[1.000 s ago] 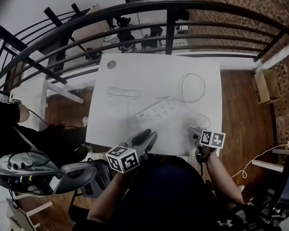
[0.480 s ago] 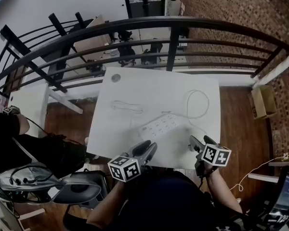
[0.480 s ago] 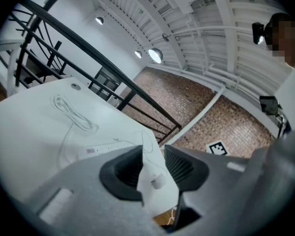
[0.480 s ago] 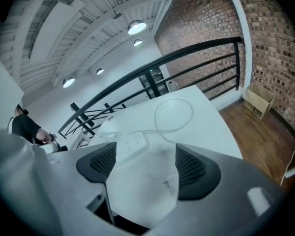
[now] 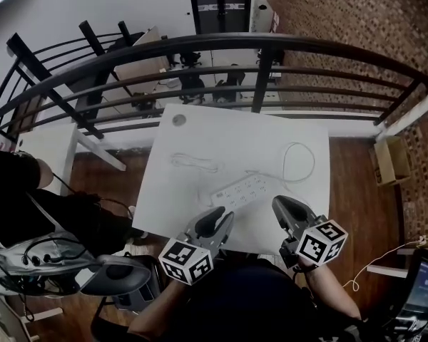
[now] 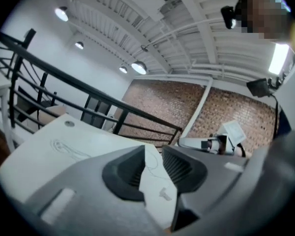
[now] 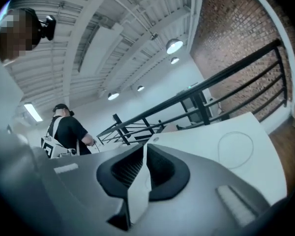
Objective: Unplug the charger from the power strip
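A white power strip [image 5: 246, 189] lies slantwise on the white table [image 5: 200, 137], and its cord curls in a loop [image 5: 299, 161] at the right. A thin white charger cable [image 5: 195, 164] lies coiled to its left; the charger's plug is too small to make out. My left gripper [image 5: 218, 217] hovers over the table's near edge, left of the strip. Its jaws are closing, a gap still shows in the left gripper view [image 6: 153, 151], and nothing is between them. My right gripper [image 5: 282, 209] is raised above the near right edge, shut and empty, as the right gripper view [image 7: 145, 149] confirms.
A small round disc [image 5: 179, 120] sits at the table's far left corner. A black metal railing [image 5: 257, 45] curves behind the table, and a brick wall [image 5: 357, 20] stands at the right. A person in black [image 5: 11, 191] and office chairs [image 5: 93, 273] are at the left.
Both grippers have risen toward the head camera, the right one much more, so it now looks larger. The left gripper shifted only a little.
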{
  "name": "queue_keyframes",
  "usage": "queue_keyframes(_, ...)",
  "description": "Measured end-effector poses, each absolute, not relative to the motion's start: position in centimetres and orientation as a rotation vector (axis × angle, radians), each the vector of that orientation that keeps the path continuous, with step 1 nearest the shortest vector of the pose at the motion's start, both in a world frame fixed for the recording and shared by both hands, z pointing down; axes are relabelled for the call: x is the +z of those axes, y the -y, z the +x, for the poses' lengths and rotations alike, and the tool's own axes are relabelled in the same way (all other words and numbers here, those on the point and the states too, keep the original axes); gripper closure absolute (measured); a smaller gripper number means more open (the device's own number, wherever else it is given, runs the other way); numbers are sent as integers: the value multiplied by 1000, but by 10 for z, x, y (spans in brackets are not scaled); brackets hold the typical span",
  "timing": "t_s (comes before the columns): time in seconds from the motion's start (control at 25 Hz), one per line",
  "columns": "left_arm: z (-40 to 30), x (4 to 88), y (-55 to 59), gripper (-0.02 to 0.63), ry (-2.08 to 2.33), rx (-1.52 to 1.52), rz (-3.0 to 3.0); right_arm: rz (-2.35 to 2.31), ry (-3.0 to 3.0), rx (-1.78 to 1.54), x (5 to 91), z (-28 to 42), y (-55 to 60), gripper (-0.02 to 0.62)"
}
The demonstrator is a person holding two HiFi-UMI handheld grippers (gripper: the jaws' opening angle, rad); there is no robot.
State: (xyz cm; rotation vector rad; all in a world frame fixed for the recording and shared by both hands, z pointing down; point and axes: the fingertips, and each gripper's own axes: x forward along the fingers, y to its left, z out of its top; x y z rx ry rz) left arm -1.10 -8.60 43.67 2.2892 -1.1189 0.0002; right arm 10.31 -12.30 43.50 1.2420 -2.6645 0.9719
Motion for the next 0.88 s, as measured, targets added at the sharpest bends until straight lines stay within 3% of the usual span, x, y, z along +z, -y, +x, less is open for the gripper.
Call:
queue_keyframes(0.28,-15,399,80,541,1278,30,2534,1191,2834,582,396,75,104,584)
queue_keyframes(0.88,-9,390,79,552,1303,78,2595,1167,2846,422,392,69,97,583)
